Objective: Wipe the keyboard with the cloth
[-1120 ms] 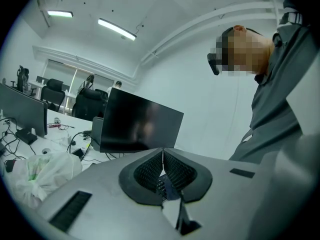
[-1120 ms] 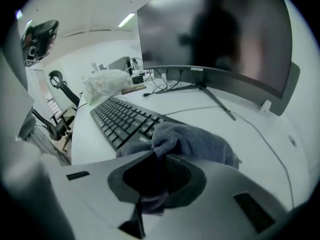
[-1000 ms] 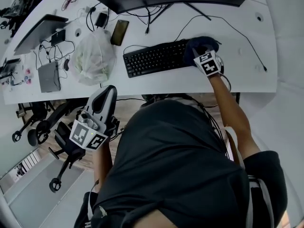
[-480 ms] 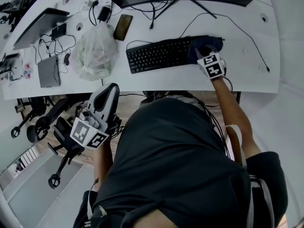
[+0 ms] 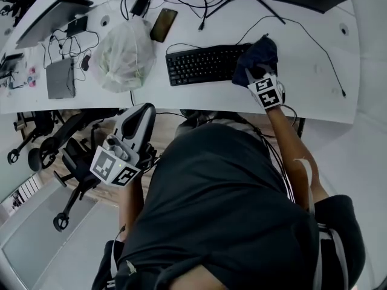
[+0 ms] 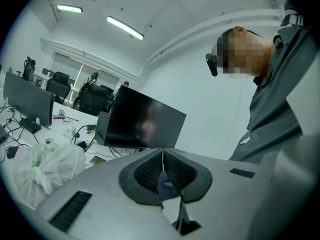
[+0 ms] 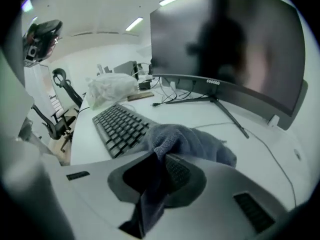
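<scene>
Head view: holding cloth (image 5: 257,54) clamped in right gripper (image 7: 161,160) on keyboard's (image 5: 202,64) right end; holding left gripper (image 5: 139,112) closed, beyond desk's (image 5: 326,95) front edge.

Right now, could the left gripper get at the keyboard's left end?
Probably yes: the left gripper hangs off the desk edge, jaws shut, and only desk top lies between it and the keyboard.
</scene>
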